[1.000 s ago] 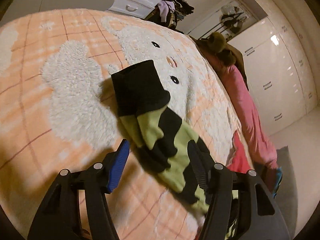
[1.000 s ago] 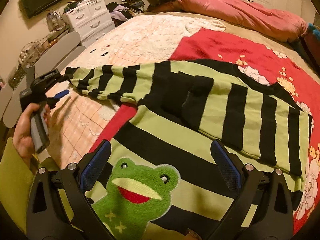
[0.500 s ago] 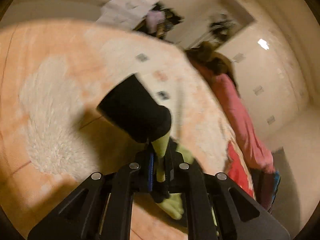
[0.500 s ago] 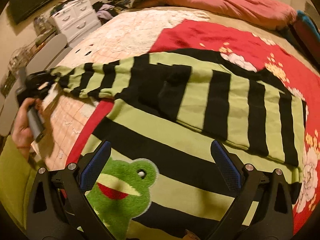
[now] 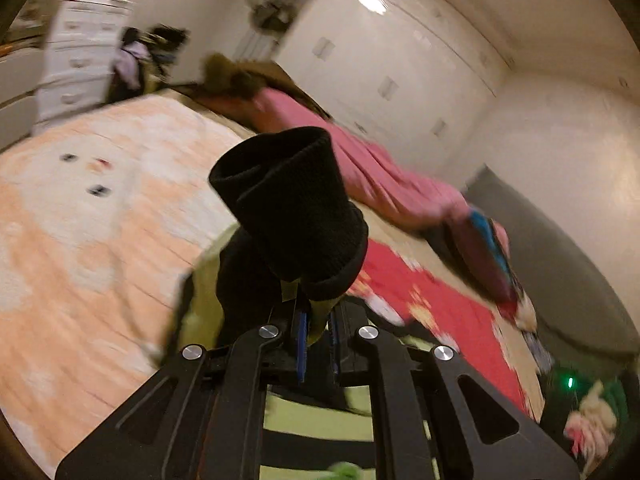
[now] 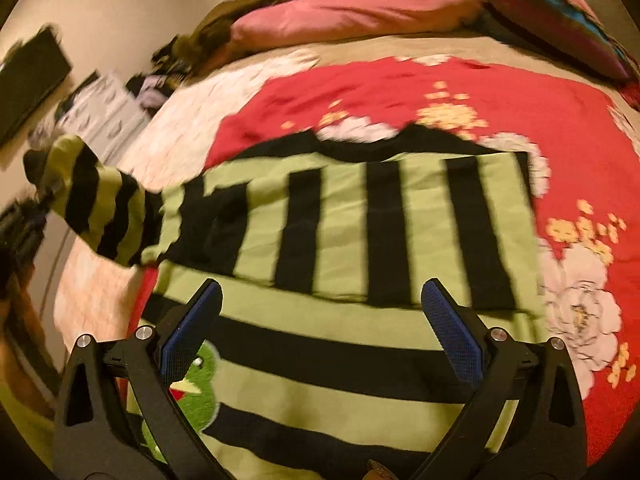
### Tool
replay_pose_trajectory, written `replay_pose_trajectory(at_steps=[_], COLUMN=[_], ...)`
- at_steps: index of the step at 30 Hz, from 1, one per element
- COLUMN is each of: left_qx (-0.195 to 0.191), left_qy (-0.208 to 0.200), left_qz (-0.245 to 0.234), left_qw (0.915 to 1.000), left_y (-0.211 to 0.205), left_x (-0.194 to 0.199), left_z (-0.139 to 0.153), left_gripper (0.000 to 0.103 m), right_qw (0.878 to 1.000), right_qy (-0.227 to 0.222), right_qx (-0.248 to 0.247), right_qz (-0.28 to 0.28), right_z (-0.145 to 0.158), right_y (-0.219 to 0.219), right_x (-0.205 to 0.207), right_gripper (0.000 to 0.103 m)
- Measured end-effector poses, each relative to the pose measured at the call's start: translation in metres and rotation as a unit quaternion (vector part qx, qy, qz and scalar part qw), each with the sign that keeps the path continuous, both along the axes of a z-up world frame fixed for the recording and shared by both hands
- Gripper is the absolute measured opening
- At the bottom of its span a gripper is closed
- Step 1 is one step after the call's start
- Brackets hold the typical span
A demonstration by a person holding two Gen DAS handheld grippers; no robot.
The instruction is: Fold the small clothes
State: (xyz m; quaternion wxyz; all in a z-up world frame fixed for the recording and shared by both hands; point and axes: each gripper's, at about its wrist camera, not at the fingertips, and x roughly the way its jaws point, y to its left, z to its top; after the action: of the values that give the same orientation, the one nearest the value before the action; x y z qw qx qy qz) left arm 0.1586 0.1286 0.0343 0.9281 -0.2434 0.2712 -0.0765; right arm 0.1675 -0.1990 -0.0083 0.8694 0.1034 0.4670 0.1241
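Observation:
A small green-and-black striped sweater (image 6: 360, 248) with a frog patch (image 6: 198, 384) lies on the bed. My left gripper (image 5: 316, 328) is shut on its sleeve just behind the black cuff (image 5: 292, 204) and holds it lifted above the bed. In the right wrist view the raised sleeve (image 6: 96, 204) hangs at the left, stretching from the sweater's body. My right gripper (image 6: 320, 328) is open and empty, hovering over the sweater's lower body, with blue pads (image 6: 452, 332) on either side.
The sweater rests on a red floral blanket (image 6: 520, 120) and a peach plaid blanket (image 5: 80, 220). A pink duvet (image 6: 352, 8) lies along the bed's far side. White drawers (image 5: 80, 56) and wardrobe doors (image 5: 380, 80) stand beyond.
My left gripper closed on the sleeve near the cuff and lifted it up off the bed, swinging toward the sweater's body. My right gripper stayed open above the sweater.

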Motion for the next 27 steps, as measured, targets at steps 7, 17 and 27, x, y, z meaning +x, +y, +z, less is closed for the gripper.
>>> replay_pose_trajectory(at_steps=[7,17,27], left_qx=[0.045,-0.005,0.051], left_qy=[0.059,0.160,0.115], left_qz=[-0.114,-0.237,-0.136], left_qw=[0.9908,0.9582,0.9826], left_y=[-0.112,-0.168,-0.097], left_x=[0.028,0.035,0.020], left_z=[-0.033,-0.102,-0.063], left_gripper=[0.009,0.056,0.064], right_qw=[0.993,0.988,0.999], right_qy=[0.009,0.009,0.013], right_qx=[0.059,0.087,0.044], right_qz=[-0.103,-0.129,0.007], right_z=[0.000,-0.004,-0.021], right_y=[-0.079,-0.118,-0.062], right_x=[0.001,-0.001,0.000], right_gripper=[0.094,0.094,0.094])
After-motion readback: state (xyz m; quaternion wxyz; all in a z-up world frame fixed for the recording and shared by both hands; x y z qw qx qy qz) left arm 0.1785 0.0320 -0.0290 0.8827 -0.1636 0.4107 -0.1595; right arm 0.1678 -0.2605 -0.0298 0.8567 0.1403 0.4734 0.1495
